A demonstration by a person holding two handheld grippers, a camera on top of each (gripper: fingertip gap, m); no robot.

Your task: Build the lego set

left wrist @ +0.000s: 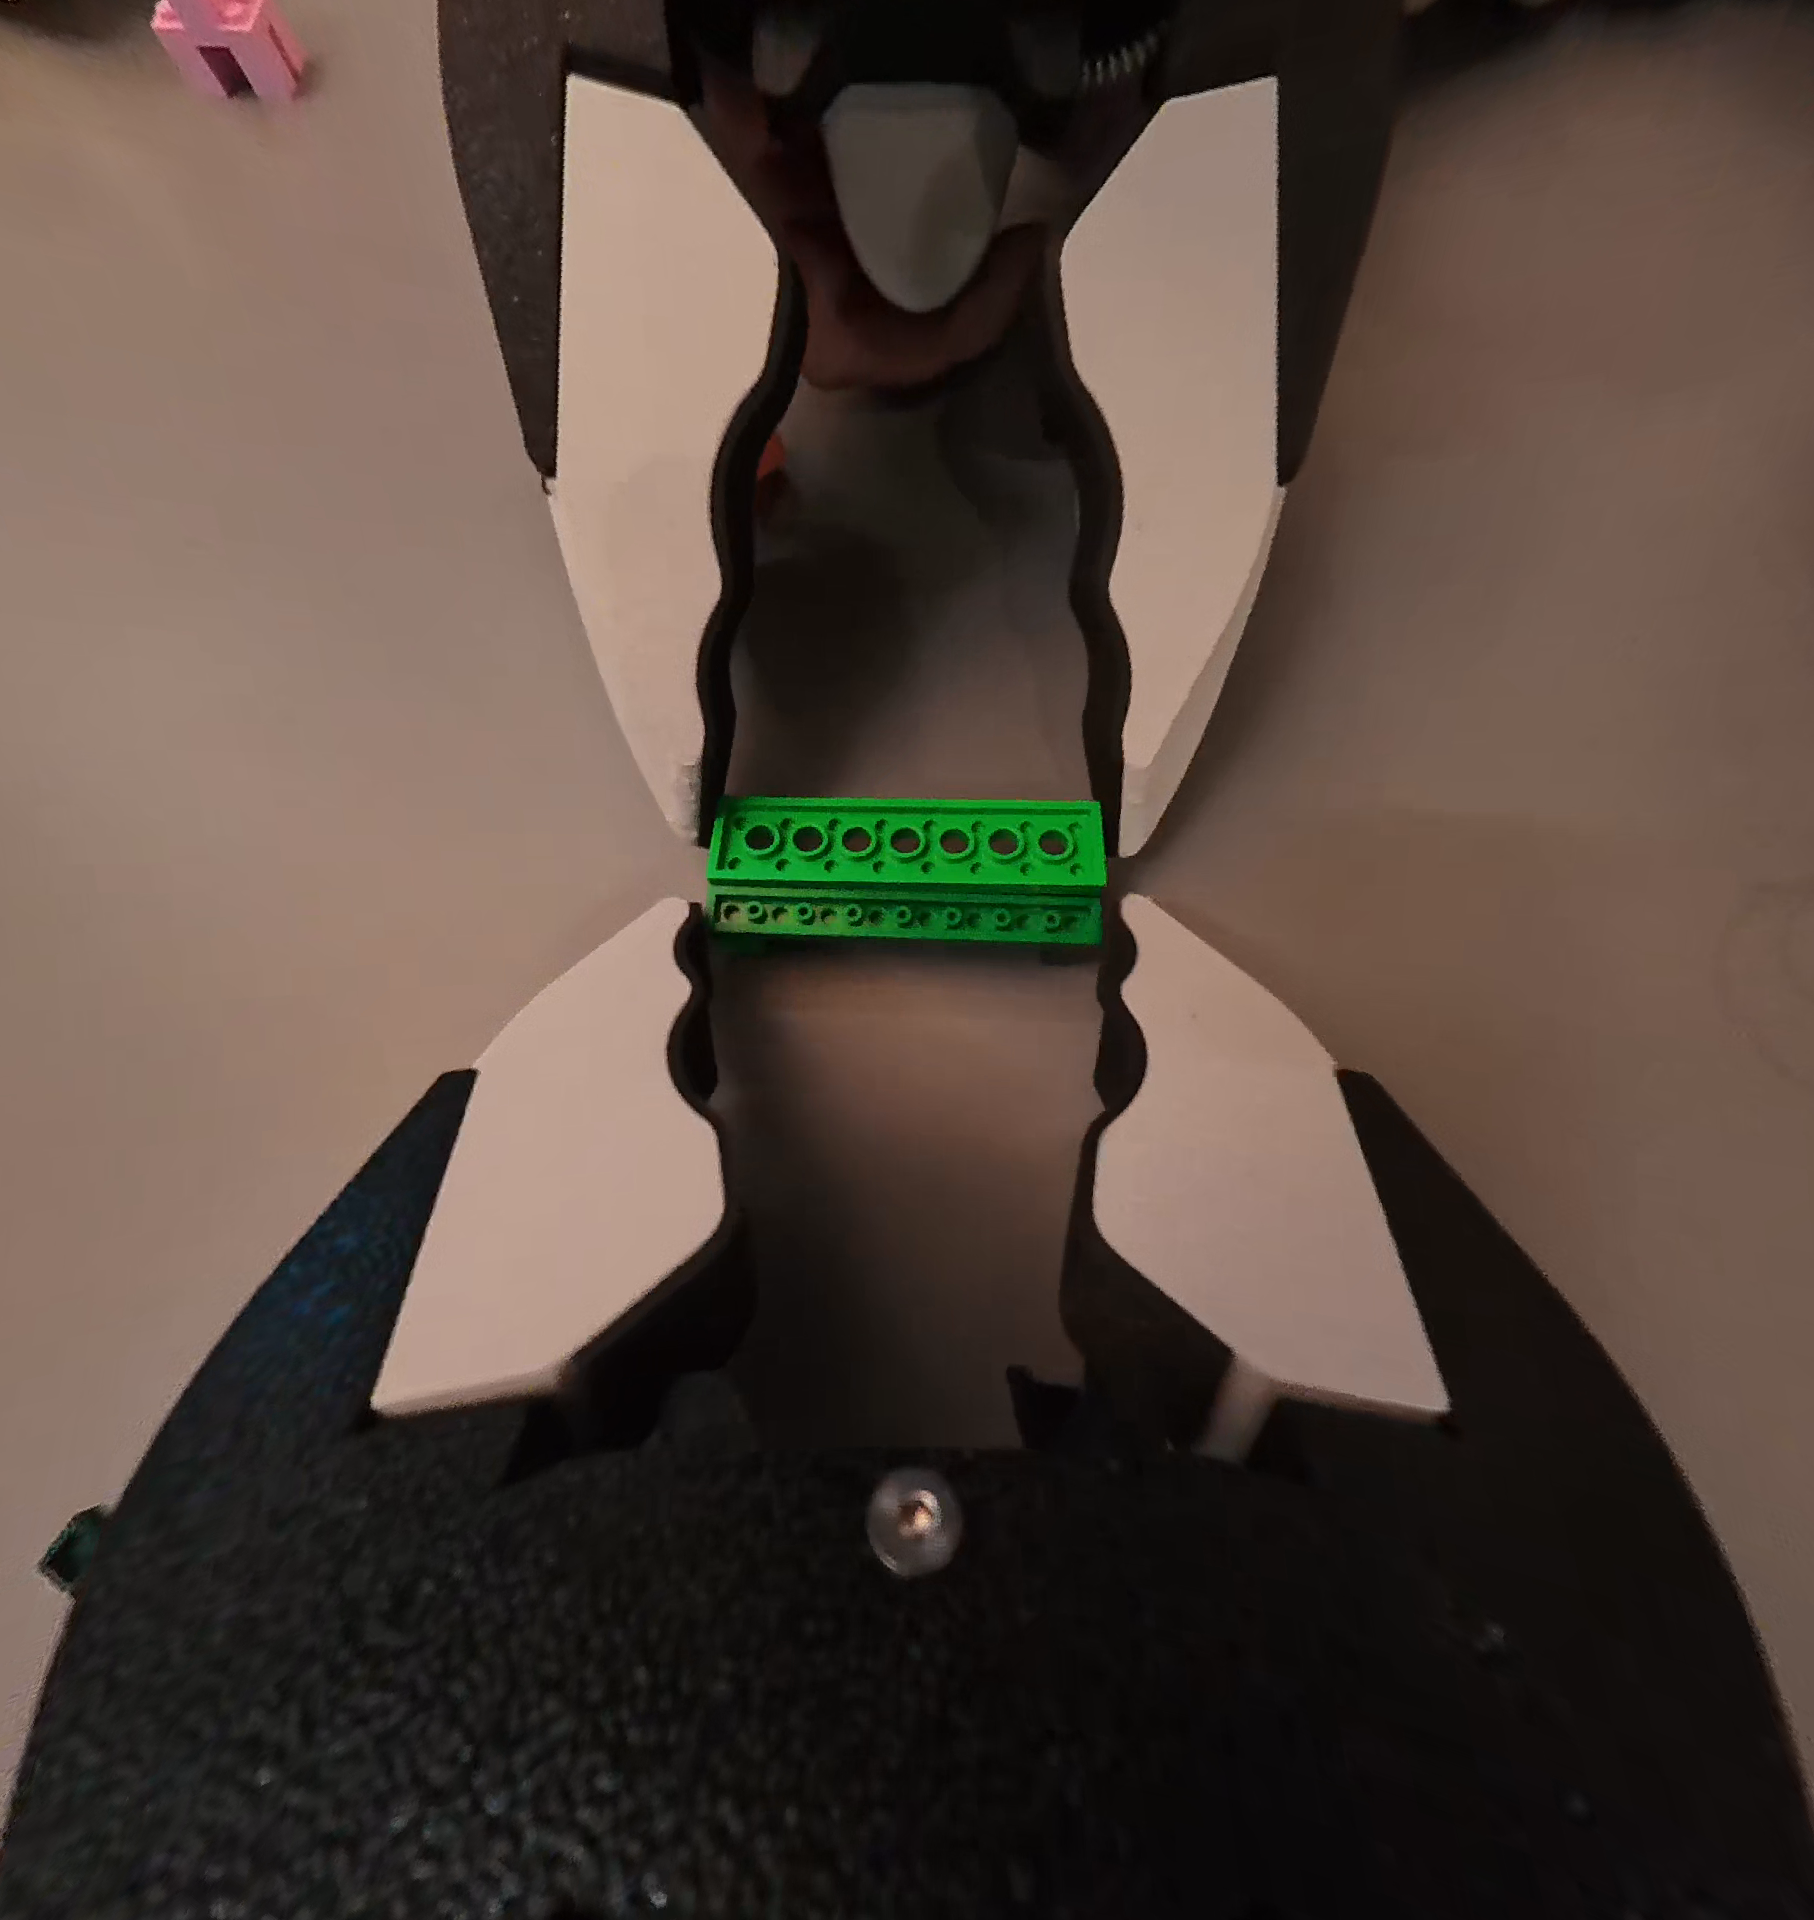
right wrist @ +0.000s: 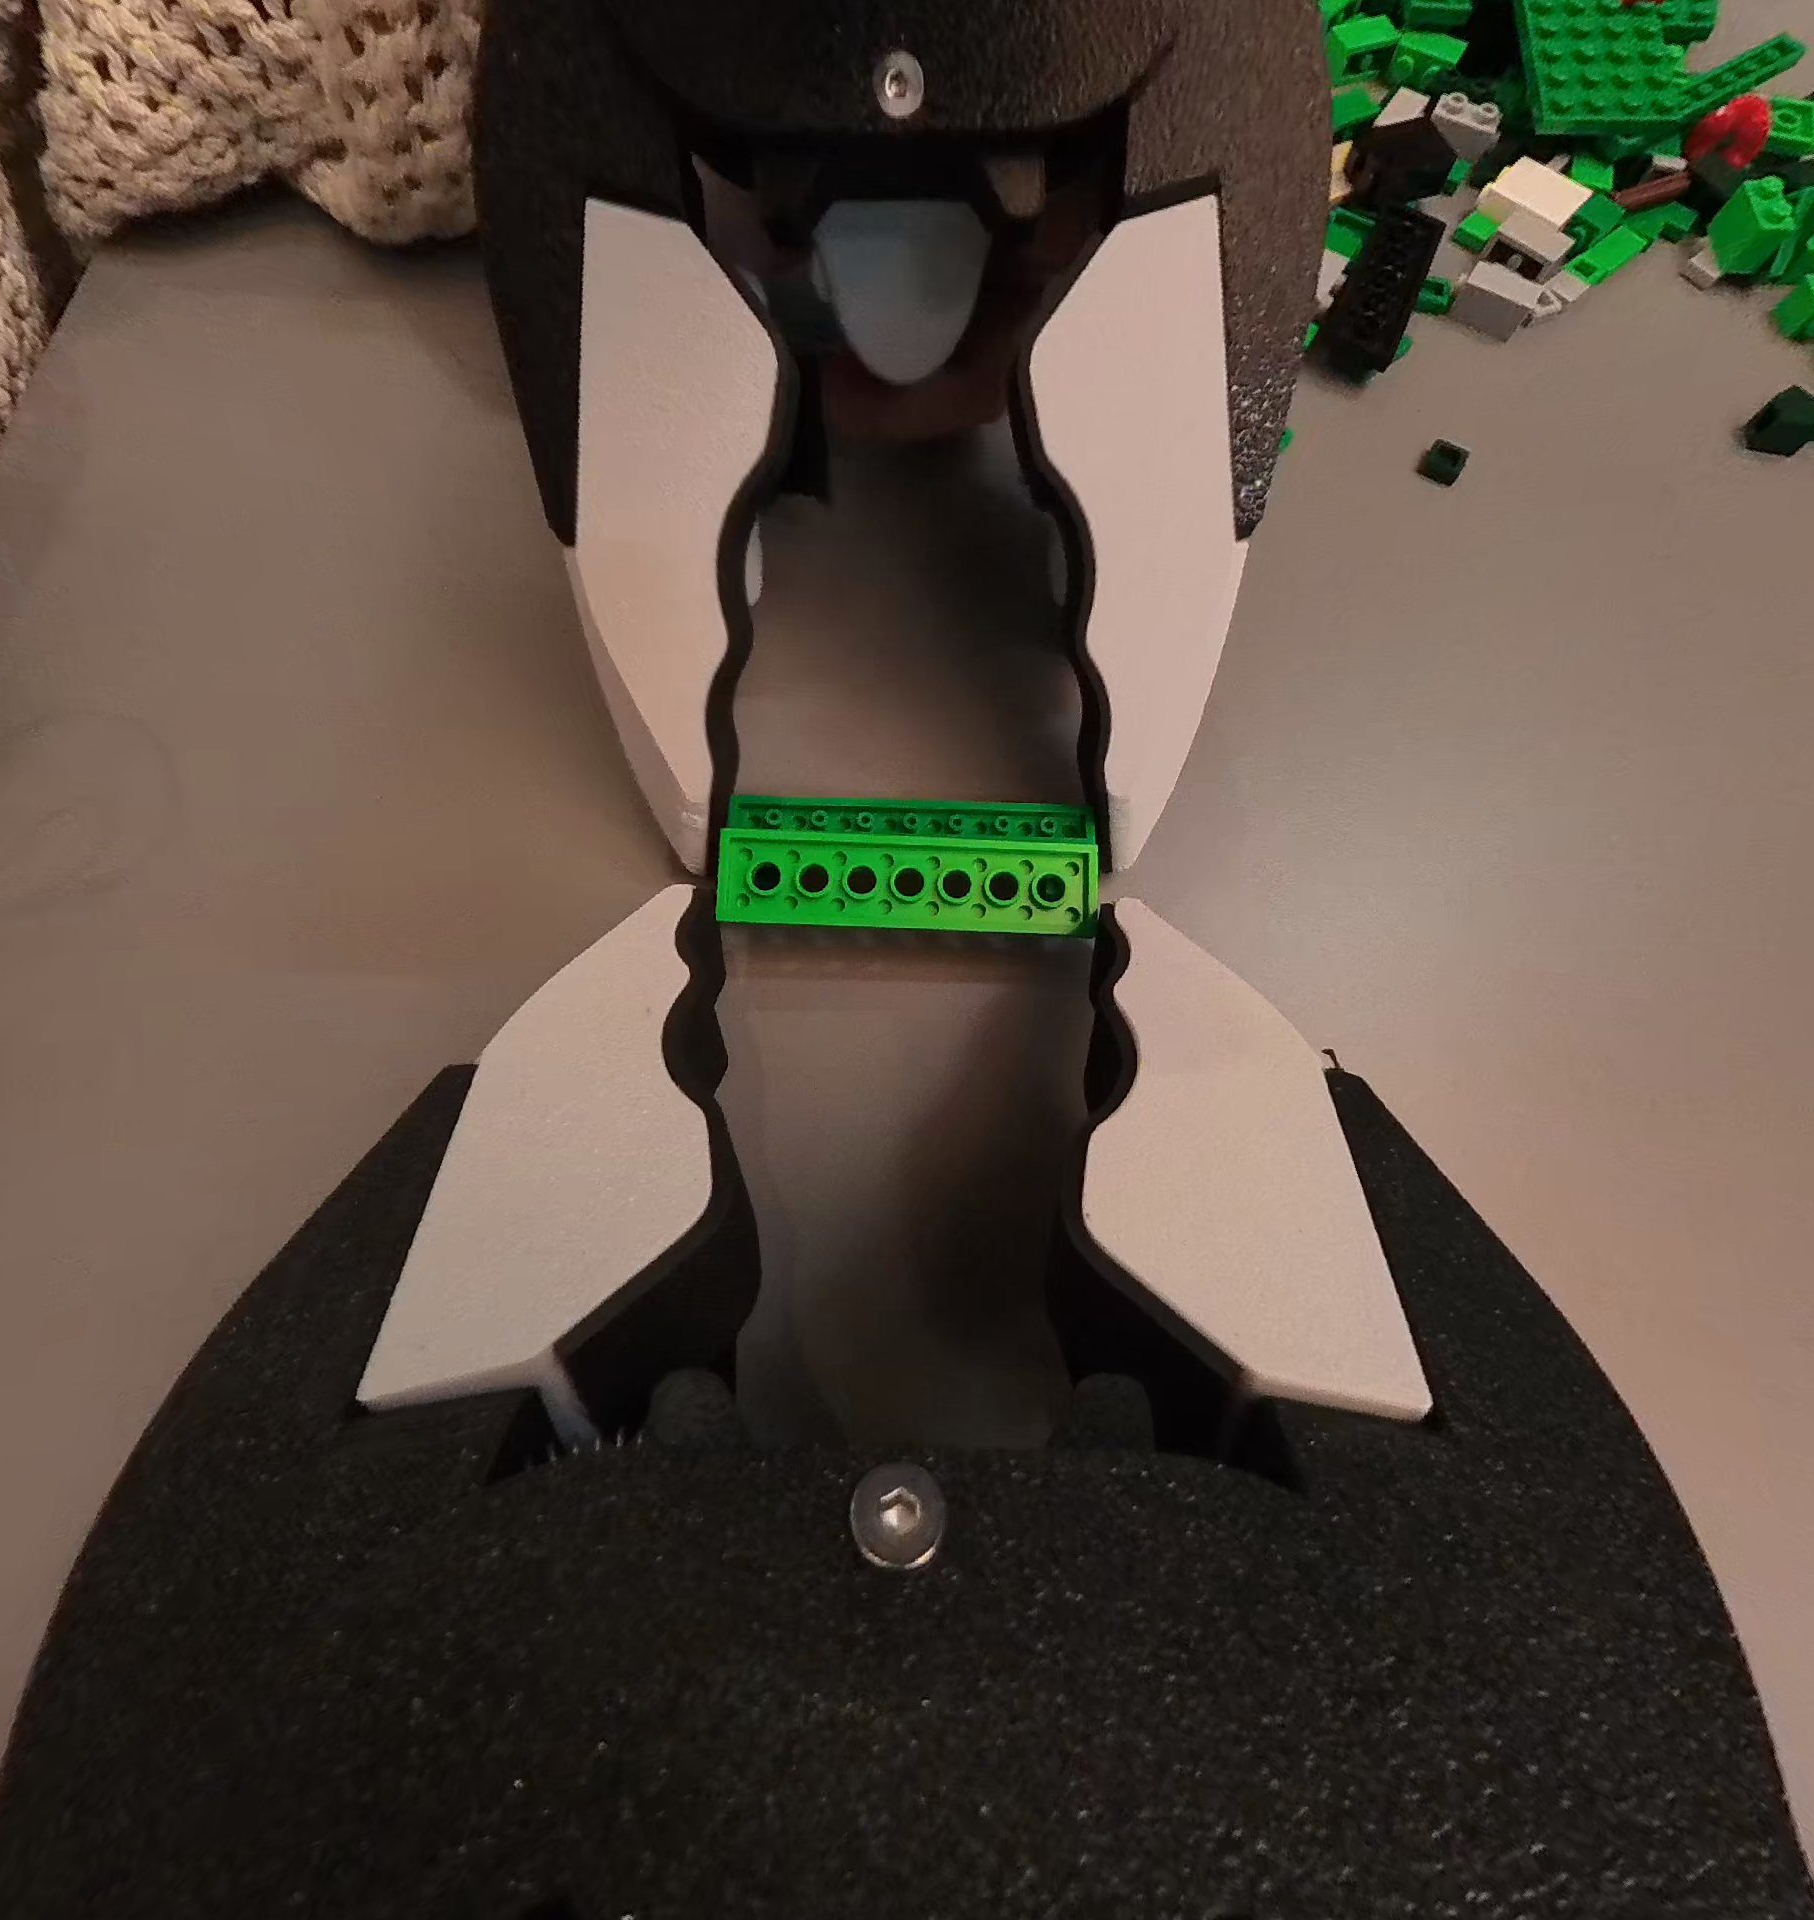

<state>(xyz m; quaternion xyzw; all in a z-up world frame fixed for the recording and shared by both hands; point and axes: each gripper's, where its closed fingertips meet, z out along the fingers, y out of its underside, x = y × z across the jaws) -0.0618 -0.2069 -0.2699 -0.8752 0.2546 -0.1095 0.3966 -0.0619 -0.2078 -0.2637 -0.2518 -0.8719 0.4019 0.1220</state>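
Two long green bricks lie side by side and touching, held above the grey table (left wrist: 207, 727) between two grippers that meet tip to tip. In the left wrist view my left gripper (left wrist: 903, 925) comes from below and is shut on the ends of the darker-looking green brick (left wrist: 903, 921). My right gripper (left wrist: 908, 831) comes from above, shut on the bright green brick (left wrist: 903, 844), whose round holes face the camera. In the right wrist view my right gripper (right wrist: 908, 904) holds the near brick (right wrist: 908, 885). The left gripper (right wrist: 908, 821) holds the far one (right wrist: 908, 821).
A pile of loose green, grey, black and white Lego pieces (right wrist: 1609, 156) lies at the far right, with a small dark green piece (right wrist: 1443, 457) apart from it. A knitted cream blanket (right wrist: 207, 104) lies at the far left. A pink brick (left wrist: 228, 47) sits at the top left. My two grippers' fingertips are within a few centimetres of each other.
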